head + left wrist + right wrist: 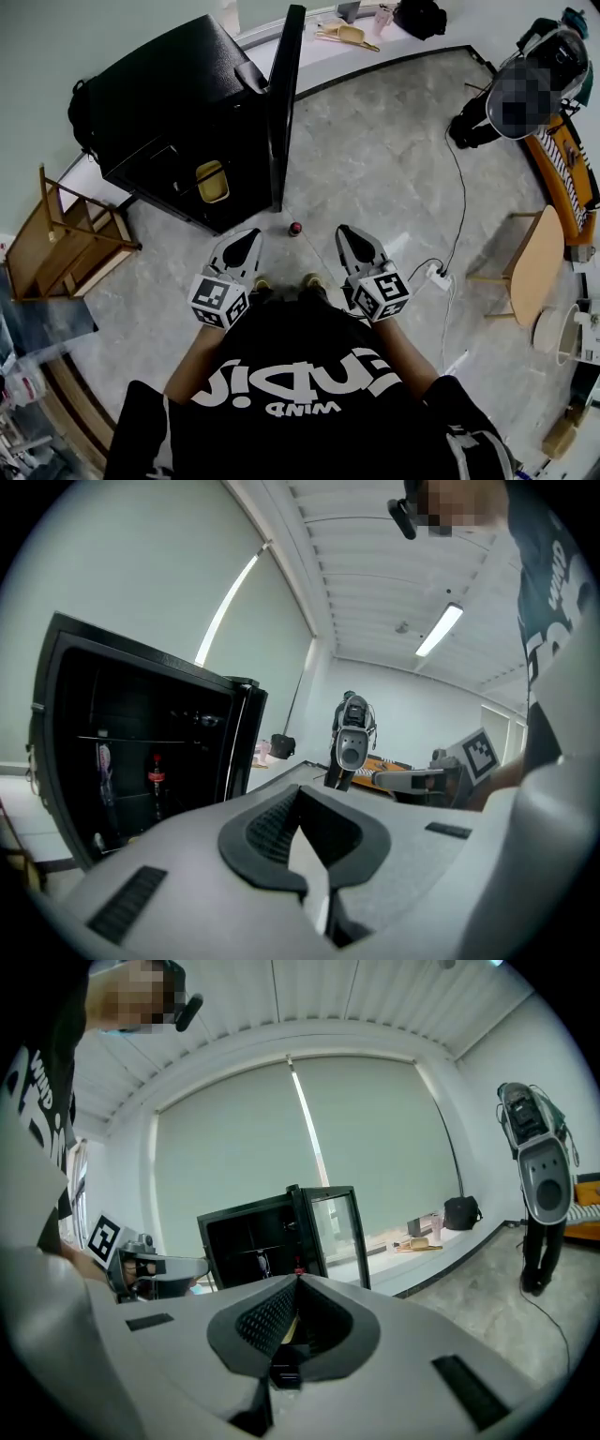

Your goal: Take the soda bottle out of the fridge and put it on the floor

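Clenched and empty, left gripper (251, 236) and right gripper (345, 232) are kept at 6 o'clock of soda bottle (295, 228), judged already delivered to floor (375, 159) beside fridge door (284, 103).

Head view: bright, even indoor light, and what shadows there are stay soft. The grey floor (375, 159) carries a dull sheen, no hard glare. The fridge (169, 84) at 10 o'clock reads near-black and its surface detail is lost. Strong wide-angle bend, with walls curving along the rim.

Left gripper view: the ceiling strip light (439, 630) at 1 o'clock is blown white. A thin bright slit runs down the wall at 11 o'clock. Fridge interior at 9 o'clock is underexposed. A black ring of vignette circles the frame. The left claw (298, 794) sits close to the lens and looks soft.

Right gripper view: the pale blind (375, 1147) glows flat from centre to 12 o'clock. The right claw (298, 1281) is slightly blurred. Same dark ring.
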Available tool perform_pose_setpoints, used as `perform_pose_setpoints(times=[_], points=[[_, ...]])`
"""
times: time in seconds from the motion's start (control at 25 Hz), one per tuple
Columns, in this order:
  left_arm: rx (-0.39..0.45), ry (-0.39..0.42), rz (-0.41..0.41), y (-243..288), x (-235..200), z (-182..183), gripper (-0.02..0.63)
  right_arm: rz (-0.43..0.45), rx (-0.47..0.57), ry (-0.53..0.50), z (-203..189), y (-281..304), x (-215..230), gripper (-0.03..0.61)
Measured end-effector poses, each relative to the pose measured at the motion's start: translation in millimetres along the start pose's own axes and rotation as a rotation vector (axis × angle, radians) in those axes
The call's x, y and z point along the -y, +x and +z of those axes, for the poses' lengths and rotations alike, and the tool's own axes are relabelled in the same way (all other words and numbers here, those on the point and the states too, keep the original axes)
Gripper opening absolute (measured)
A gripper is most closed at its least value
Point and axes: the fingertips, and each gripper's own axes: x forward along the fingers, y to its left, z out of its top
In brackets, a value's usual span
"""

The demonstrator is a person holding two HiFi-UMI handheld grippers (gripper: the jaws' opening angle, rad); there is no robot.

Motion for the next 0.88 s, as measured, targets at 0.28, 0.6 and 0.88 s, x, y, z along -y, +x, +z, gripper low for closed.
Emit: perform_pose_setpoints(times=[0.28, 0.6, 0.88], points=[[0.032, -0.025, 0.09, -13.0, -4.9, 2.0, 0.008, -0.004, 0.021, -0.055, 9.8, -14.9, 5.7, 0.025], [0.065, 0.005, 0.128, -1.2, -1.8, 8.3, 0.008, -0.009, 0.062, -0.053, 17.0, -10.2, 17.5, 0.025], [0.068, 0.068, 0.149, 6.8, -2.8, 8.9, 0.008, -0.028, 0.096, -0.047, 20.1, -8.5, 23.6, 0.025]])
